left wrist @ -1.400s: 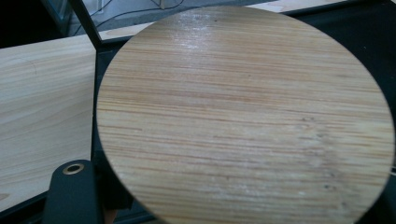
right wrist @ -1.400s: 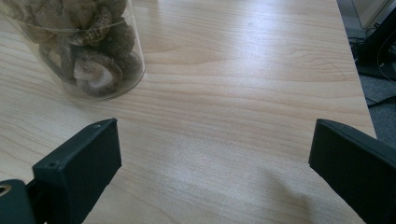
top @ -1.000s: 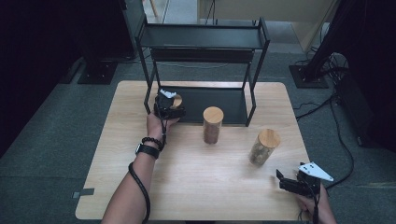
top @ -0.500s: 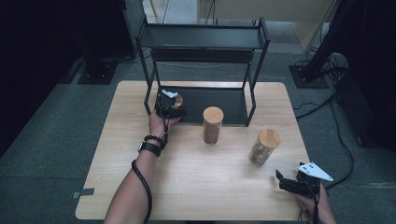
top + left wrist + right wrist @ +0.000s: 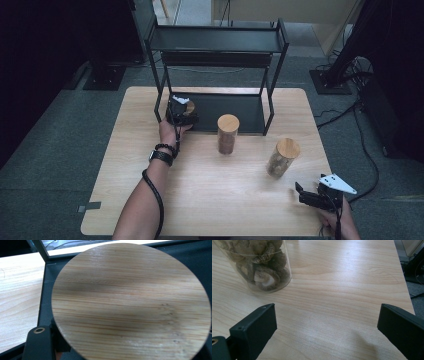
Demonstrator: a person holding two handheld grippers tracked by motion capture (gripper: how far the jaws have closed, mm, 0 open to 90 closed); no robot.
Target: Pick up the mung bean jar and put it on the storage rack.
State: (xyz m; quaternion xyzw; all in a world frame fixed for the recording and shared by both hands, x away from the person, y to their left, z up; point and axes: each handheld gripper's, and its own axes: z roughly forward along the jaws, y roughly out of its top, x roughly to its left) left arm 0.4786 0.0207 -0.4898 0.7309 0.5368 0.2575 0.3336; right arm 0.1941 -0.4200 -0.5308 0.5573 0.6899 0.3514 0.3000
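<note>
Overhead, left gripper (image 5: 181,111) clamps jar (image 5: 189,107) at rack (image 5: 220,47); close-up reveals bamboo lid (image 5: 130,302); right gripper (image 5: 325,322) spread.

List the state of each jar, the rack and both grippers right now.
Left gripper: shut on the wooden-lidded jar, at the rack's bottom shelf.
Wooden-lidded jar in the left gripper: lid on, held.
Middle wooden-lidded jar: upright, lid on, free on the table.
Right glass jar of dried mushrooms: upright, lid on, untouched.
Black metal two-tier rack: upright, top shelf bare.
Right gripper: jaws open, holding nothing.
</note>
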